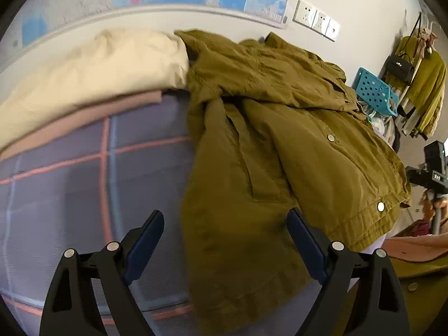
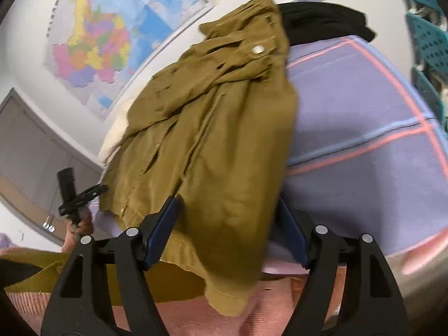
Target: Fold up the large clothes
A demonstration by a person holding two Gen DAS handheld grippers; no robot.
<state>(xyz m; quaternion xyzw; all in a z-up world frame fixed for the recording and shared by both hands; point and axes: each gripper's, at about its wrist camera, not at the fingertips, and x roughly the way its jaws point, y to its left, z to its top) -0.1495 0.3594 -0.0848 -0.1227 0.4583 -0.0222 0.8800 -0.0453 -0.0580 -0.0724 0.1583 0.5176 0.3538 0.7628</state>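
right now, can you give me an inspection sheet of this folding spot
surface: bed with a purple checked sheet, pink and blue lines.
job's things: olive jacket lies rumpled across the sheet, snaps showing, its hem over the near edge.
clutter: cream pillow by the wall; black garment at the far end.
grippers: left gripper open over the jacket's edge; right gripper open, jacket hem between the pads, not pinched.
cables: nothing seen.
surroundings: wall map, wall sockets, teal perforated baskets, clothes rack with a black bag.
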